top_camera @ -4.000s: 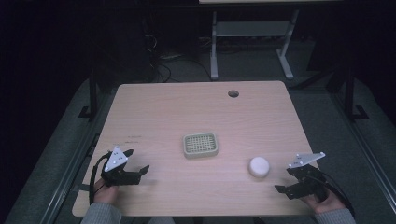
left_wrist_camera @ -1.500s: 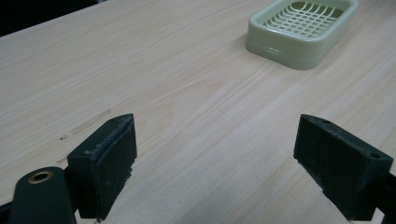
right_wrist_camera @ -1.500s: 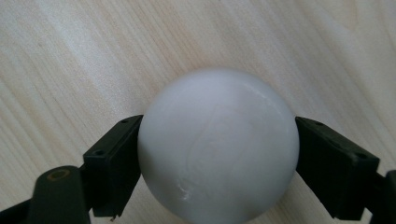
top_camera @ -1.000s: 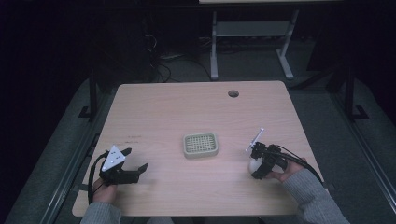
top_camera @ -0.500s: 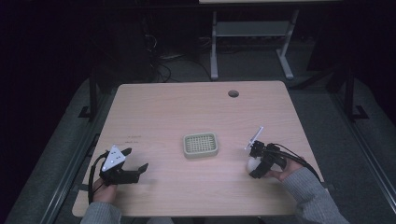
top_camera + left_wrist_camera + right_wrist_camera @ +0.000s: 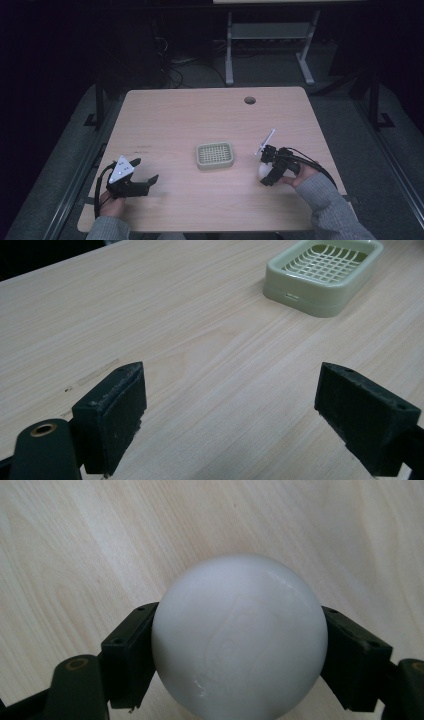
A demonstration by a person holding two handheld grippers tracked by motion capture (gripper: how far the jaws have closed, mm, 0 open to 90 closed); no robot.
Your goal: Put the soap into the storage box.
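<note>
A white round soap (image 6: 239,635) sits between the jaws of my right gripper (image 6: 239,660), which is shut on it from both sides. In the high view the soap (image 6: 262,171) and right gripper (image 6: 268,170) are at the table's right, right of a pale green slotted soap dish (image 6: 201,157). Whether the soap rests on the wood or hangs just above it I cannot tell. My left gripper (image 6: 146,170) stands open near the front left edge, holding nothing. In the left gripper view its jaws (image 6: 240,410) stand wide apart, with the dish (image 6: 300,295) farther off.
The light wooden table (image 6: 200,115) has a round cable hole (image 6: 249,100) near its far edge. A white metal frame (image 6: 270,35) stands on the dark floor beyond the table.
My right gripper has come in from the front right corner to the white soap and shut on it. Over the last second it has hardly moved. The left gripper stayed put.
</note>
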